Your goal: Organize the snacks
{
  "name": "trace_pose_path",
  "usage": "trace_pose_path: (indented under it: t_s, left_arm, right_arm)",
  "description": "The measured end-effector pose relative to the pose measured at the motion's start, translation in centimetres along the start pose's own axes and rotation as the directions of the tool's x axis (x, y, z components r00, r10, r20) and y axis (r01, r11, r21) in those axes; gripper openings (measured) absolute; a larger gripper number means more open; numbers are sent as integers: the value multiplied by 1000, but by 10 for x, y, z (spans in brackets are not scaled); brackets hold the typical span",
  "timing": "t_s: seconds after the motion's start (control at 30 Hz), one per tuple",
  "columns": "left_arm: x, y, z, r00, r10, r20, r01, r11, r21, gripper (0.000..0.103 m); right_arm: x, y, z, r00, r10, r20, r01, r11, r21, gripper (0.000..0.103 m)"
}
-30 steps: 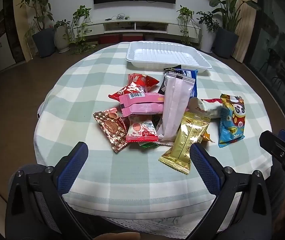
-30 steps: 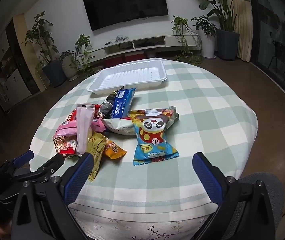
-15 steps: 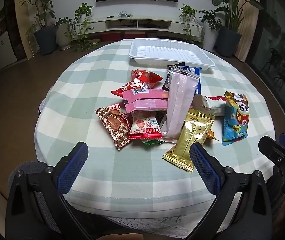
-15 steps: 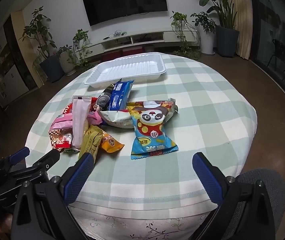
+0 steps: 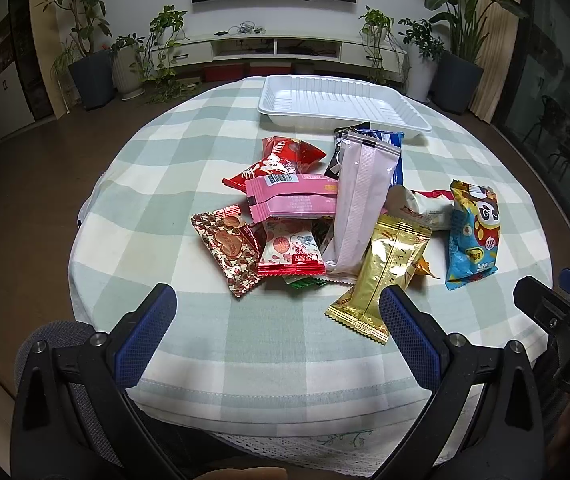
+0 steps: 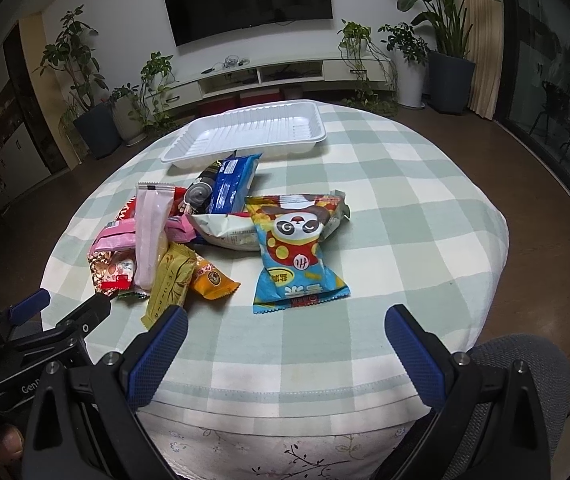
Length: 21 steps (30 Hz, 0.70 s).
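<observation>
- The left claw [image 5: 277,320] hangs with jaws wide apart over the near edge of the worktop [image 5: 165,168], gripping nothing.
- A snack pile sits mid-worktop: gold packet [image 5: 385,268] nearest, long pale-pink packet [image 5: 361,204] leaning across it, pink packet [image 5: 293,200], panda bag [image 5: 473,236] at the right.
- The white tray [image 5: 341,102] lies beyond the pile.
- The right claw [image 5: 557,308] shows at the right edge.

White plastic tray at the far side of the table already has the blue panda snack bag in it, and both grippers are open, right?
Not quite: the white plastic tray holds nothing. The blue panda snack bag lies on the checked tablecloth, as the right wrist view shows. Both grippers are open.
</observation>
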State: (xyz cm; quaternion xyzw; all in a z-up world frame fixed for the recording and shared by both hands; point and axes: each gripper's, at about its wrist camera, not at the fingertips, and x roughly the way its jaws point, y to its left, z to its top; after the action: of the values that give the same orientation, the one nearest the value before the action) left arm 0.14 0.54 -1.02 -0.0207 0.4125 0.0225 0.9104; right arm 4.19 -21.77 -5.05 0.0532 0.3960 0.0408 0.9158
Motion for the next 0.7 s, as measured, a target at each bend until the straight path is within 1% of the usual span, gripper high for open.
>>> trace_pose_path:
  t_s: [0.7]
  left_arm:
    - [3, -1, -5, 1000, 3, -7, -3, 1000, 5, 103]
  right_arm:
    - [1, 1, -2, 1000, -2, -6, 2, 1000, -1, 101]
